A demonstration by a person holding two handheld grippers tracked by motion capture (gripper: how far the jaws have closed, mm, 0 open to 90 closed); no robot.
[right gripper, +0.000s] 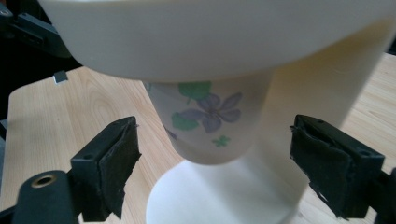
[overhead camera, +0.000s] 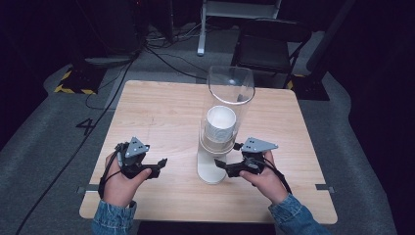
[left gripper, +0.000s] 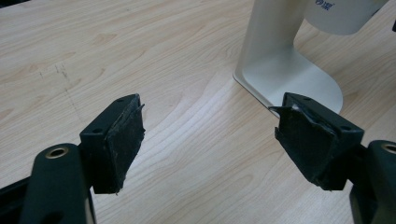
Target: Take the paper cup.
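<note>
A dark room with cables on a grey floor surrounds a pale wooden counter (overhead camera: 161, 112), and a folding chair (overhead camera: 266, 44) stands beyond its far edge at about 1 o'clock. Near the middle of the counter stands a cup dispenser (overhead camera: 222, 122): a clear tube on a white stand with a flat base. A paper cup (right gripper: 208, 121) printed with purple flowers and green leaves pokes out below the white collar, hanging above the base without touching it.

The step in hand looks like pulling that cup free. To do it well, the right gripper (overhead camera: 230, 168) should go forward until its pads sit on either side of the cup's lower wall, below the collar, then close gently so the thin paper does not crush, and draw straight down. The gap above the base is short, so the cup will likely need tilting out toward the person.

The right gripper sits at 5 o'clock of the stand, its jaws spread wide with the cup centred between them, touching nothing as far as the close view lets one judge. The left gripper (overhead camera: 155, 166) rests lower at 8 o'clock, jaws also released and empty, pointing at the base; it could steady the stand.
</note>
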